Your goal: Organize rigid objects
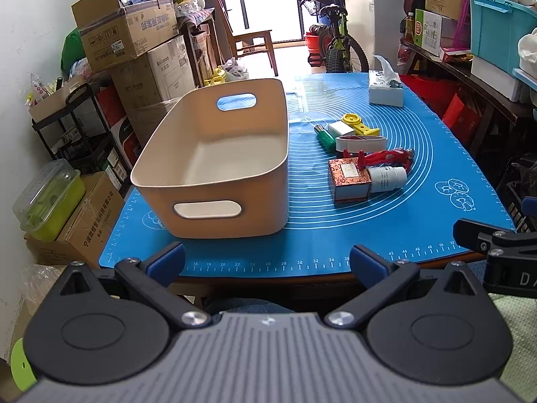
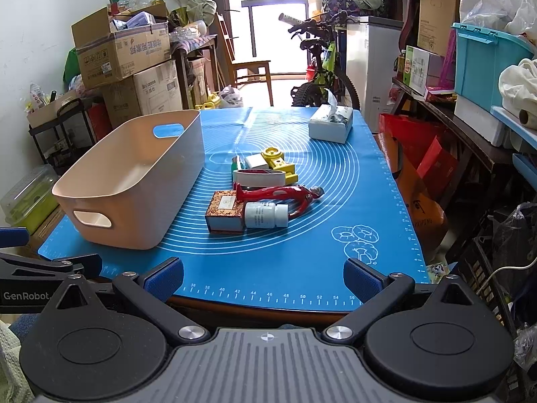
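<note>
1. Left gripper (image 1: 266,262) and right gripper (image 2: 263,277): both released, jaws spread, holding nothing.
2. Beige plastic handled bin (image 1: 214,198): stands empty on blue silicone mat (image 1: 369,228).
3. Small objects, including white pill bottle (image 2: 265,215): clustered just right of bin.

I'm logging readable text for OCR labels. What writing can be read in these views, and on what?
"GenRobot": left gripper body, seen from the right wrist.
"36" to "56": ruler along the blue mat edge.
"16" to "52": same ruler, left wrist view.
White bottle, patterned box, cardboard cartons: print too small or blurred.
</note>
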